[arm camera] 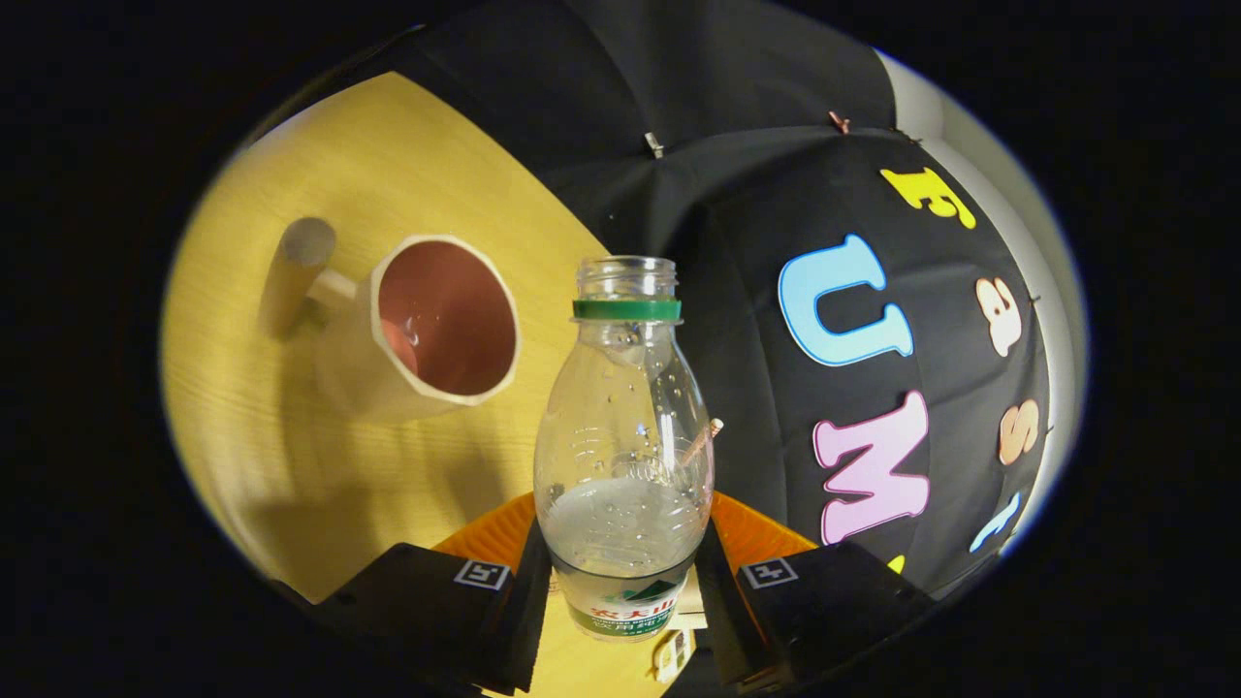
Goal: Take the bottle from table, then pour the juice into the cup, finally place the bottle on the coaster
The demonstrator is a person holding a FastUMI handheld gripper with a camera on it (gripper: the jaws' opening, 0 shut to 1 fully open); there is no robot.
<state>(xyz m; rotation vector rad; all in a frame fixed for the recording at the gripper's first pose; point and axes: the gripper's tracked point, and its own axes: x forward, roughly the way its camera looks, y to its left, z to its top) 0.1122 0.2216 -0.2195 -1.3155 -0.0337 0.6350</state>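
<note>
Bottle upright, pinched in claw w/ both fingers, over orange coaster; cup beyond.

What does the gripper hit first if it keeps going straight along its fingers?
Nothing new at first: the gripper is already shut on the bottle. Beyond the bottle, the line seems to run to the black cloth wall. The cup sits off to the side; depth is unclear.

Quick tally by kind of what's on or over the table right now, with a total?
Bottles: 1, uncapped clear bottle, gripper fingers shut on it
Cups: 1, cup beyond the fingers, beside the bottle
Coasters: 1, orange coaster under the bottle
Total: 3
</note>
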